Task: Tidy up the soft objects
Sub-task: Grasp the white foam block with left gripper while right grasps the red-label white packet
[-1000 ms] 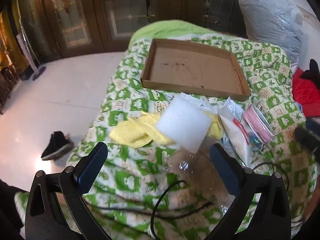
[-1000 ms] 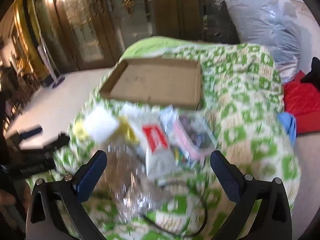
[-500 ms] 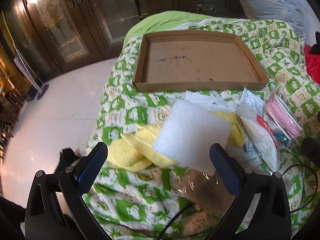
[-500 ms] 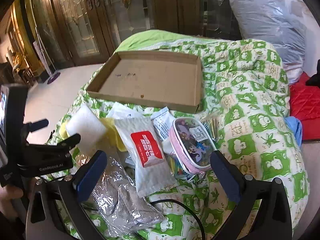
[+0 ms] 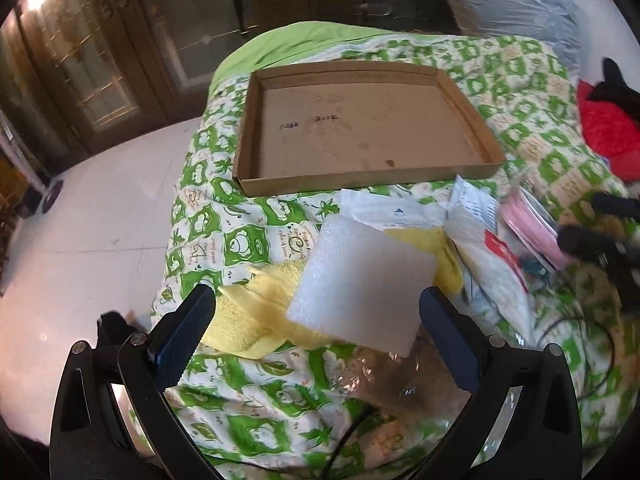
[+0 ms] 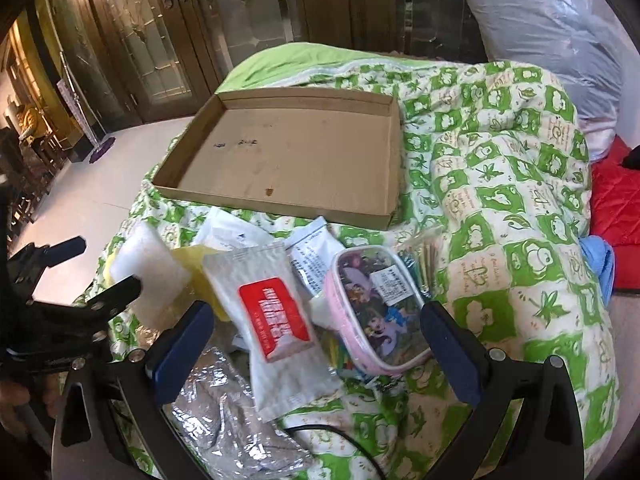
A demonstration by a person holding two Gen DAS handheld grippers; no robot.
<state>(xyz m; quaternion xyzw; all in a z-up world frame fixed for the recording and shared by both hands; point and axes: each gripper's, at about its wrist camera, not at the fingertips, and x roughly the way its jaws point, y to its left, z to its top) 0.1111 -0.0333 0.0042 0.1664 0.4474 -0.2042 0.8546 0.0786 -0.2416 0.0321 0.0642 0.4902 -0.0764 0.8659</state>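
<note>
A white foam pad (image 5: pixel 360 284) lies on a yellow cloth (image 5: pixel 256 312) on the green patterned quilt (image 5: pixel 208 216). My left gripper (image 5: pixel 316 336) is open, its fingers either side of the pad's near edge and not touching it. An empty cardboard tray (image 5: pixel 360 128) sits beyond. In the right wrist view my right gripper (image 6: pixel 312 344) is open above a white packet with a red label (image 6: pixel 276 320) and a pink cartoon pouch (image 6: pixel 380 308). The foam pad (image 6: pixel 148 264) and tray (image 6: pixel 288 156) show there too.
A clear bag holding grey fabric (image 6: pixel 236 420) lies near the right gripper, with a black cable (image 6: pixel 344 436) beside it. More white packets (image 5: pixel 472 208) lie by the tray. A large plastic bag (image 6: pixel 560 32) and red fabric (image 6: pixel 616 208) are at the right. Tiled floor lies to the left.
My left gripper has moved forward and down toward the foam pad, which now lies between its fingers. My right gripper has moved closer to the packet and pouch.
</note>
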